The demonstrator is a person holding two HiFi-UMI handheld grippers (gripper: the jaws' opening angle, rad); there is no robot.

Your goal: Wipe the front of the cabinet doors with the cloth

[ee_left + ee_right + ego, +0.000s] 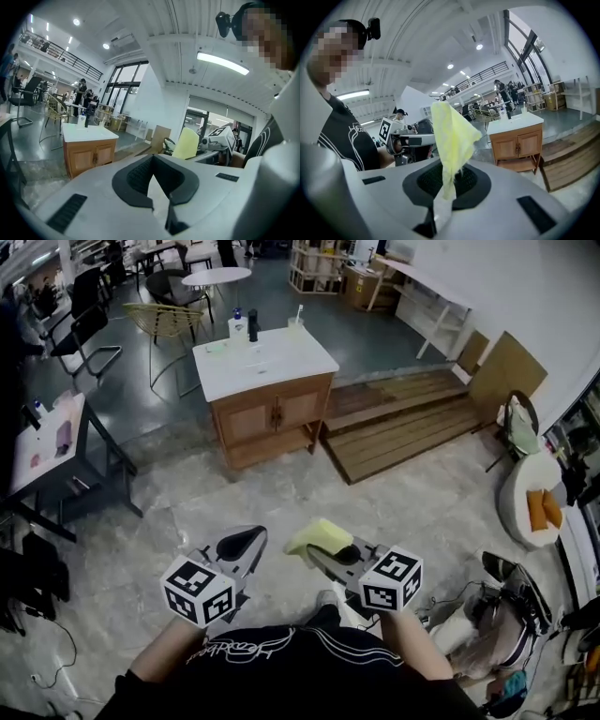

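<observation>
A wooden cabinet (272, 418) with a white top and two front doors (518, 145) stands a few steps ahead across the stone floor; the left gripper view also shows the cabinet (91, 157). My right gripper (330, 554) is held low in front of my body, shut on a yellow cloth (317, 535). The cloth (450, 136) sticks up out of the right gripper (450, 168). My left gripper (240, 545) hangs beside it, shut with nothing between its tips (153, 158). Both grippers are far from the cabinet.
Bottles (240, 326) stand on the cabinet top. A low wooden platform (412, 423) lies right of the cabinet. A black-framed table (56, 442) stands at the left, with chairs (169, 320) behind. A round white seat (534, 502) and cables (469, 601) are at the right.
</observation>
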